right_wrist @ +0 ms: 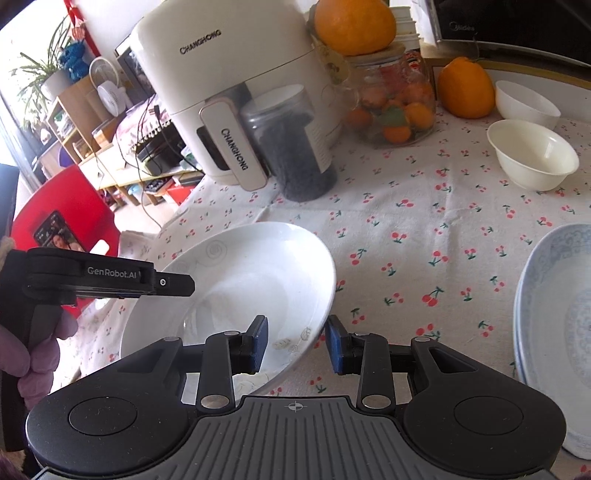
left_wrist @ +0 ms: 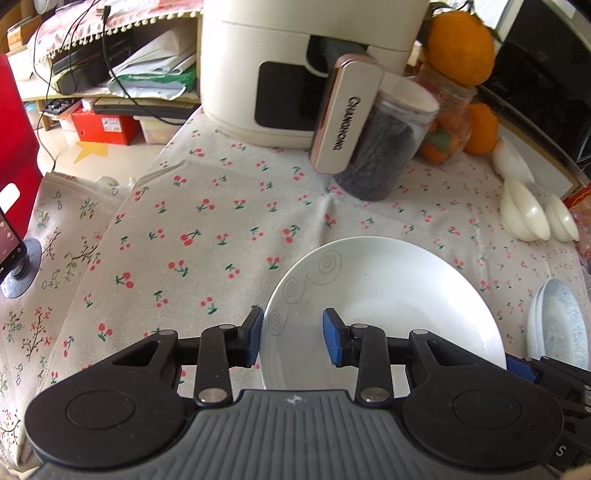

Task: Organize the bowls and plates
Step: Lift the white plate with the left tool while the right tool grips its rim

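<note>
Right wrist view, both tools (right_wrist: pixel 295 341) (left_wrist: pixel 291 338) released, straddling white plate (right_wrist: pixel 240 280) (left_wrist: pixel 388 295) rim

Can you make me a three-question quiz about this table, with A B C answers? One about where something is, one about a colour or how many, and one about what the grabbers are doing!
1. Where is the big orange?
A. on top of the glass jar
B. inside a bowl
C. on the floor

2. How many small cream bowls are there by the jar?
A. one
B. two
C. five

3. What is the right gripper doing with the white plate?
A. open, with the plate's rim between its fingers
C. shut tight far from the plate
B. holding a spoon

Answers: 1 A, the orange rests on the jar's lid. 2 B, two bowls sit side by side. 3 A, the blue pads stand apart on either side of the rim.
</note>
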`<state>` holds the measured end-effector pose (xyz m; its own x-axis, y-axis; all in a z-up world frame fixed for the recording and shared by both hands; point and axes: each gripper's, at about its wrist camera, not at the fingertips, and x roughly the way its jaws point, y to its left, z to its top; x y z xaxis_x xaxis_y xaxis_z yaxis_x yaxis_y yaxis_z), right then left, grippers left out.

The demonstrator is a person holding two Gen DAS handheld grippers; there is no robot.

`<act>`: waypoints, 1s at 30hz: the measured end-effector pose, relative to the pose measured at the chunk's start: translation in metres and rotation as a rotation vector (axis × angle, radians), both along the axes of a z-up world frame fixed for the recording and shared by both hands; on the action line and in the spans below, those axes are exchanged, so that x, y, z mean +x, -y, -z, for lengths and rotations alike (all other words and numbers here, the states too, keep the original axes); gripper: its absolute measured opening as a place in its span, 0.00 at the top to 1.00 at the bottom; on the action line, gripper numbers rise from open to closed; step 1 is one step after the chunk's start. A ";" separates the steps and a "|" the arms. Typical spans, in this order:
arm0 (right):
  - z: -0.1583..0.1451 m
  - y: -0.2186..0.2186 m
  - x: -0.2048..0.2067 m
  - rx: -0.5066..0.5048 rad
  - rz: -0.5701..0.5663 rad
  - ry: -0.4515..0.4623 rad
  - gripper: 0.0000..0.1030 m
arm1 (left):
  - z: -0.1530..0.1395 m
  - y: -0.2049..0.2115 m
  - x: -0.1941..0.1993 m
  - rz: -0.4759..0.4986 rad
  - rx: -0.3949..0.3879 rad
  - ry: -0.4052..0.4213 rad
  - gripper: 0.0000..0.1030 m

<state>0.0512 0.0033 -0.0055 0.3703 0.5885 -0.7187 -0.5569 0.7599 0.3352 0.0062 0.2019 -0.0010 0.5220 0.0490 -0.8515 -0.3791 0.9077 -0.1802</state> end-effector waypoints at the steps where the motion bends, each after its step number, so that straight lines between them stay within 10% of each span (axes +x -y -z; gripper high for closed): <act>1: -0.001 0.002 0.001 0.003 0.005 0.001 0.68 | -0.001 0.002 0.001 0.005 -0.002 0.007 0.69; 30: -0.042 0.101 0.023 0.078 0.177 0.043 0.68 | -0.030 0.081 0.031 0.162 -0.040 0.109 0.70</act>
